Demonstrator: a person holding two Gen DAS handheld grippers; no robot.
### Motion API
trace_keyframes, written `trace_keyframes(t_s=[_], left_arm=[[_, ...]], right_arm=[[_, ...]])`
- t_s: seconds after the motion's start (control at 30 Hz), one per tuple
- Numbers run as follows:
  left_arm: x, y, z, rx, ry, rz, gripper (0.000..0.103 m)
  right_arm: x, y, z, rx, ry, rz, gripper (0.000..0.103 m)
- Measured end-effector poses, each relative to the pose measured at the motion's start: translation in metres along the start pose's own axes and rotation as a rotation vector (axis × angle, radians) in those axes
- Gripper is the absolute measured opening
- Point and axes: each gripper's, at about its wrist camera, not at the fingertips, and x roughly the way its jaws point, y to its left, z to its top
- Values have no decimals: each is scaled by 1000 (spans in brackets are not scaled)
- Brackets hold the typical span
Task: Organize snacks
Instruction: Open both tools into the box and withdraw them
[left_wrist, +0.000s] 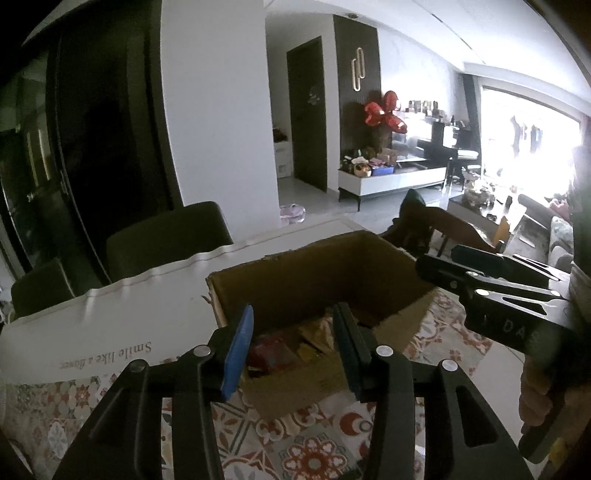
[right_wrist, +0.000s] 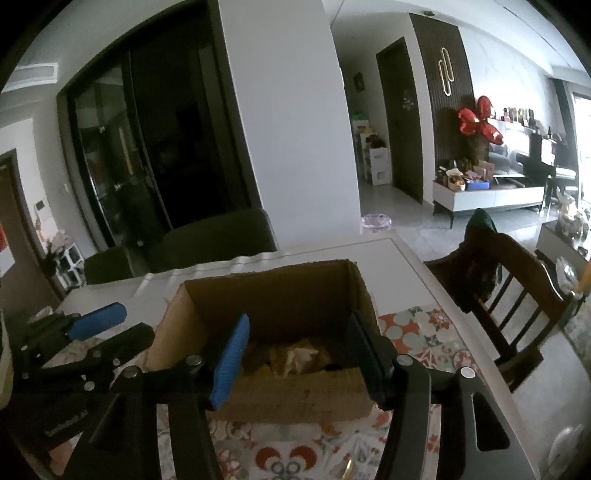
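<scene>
Snacks (left_wrist: 284, 350) lie inside an open cardboard box (left_wrist: 317, 280) at the centre of both frames, on a patterned cloth (left_wrist: 317, 454) covering the desk (left_wrist: 155, 302). Left gripper (left_wrist: 291, 350) hangs over the box's near edge, jaws wide and holding nothing. Right gripper (right_wrist: 299, 358) does likewise, jaws wide, empty. A wooden chair (right_wrist: 517, 295) stands at right.

Left claw (left_wrist: 293, 343) jaws parted, empty. Right claw (right_wrist: 299, 354) jaws parted wide, empty, level beside left.
</scene>
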Motion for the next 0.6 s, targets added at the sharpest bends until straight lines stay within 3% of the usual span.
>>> trace_keyframes(t_s=[0.33,0.6], left_arm=[[-41,-23,-20,48,-48,-19,44],[-52,-35,-42,55,-36,-64,44]], right_arm=[[-48,-1,-23,6,-42,-14,57],[-74,-3,-45,10,-41,-22,57]])
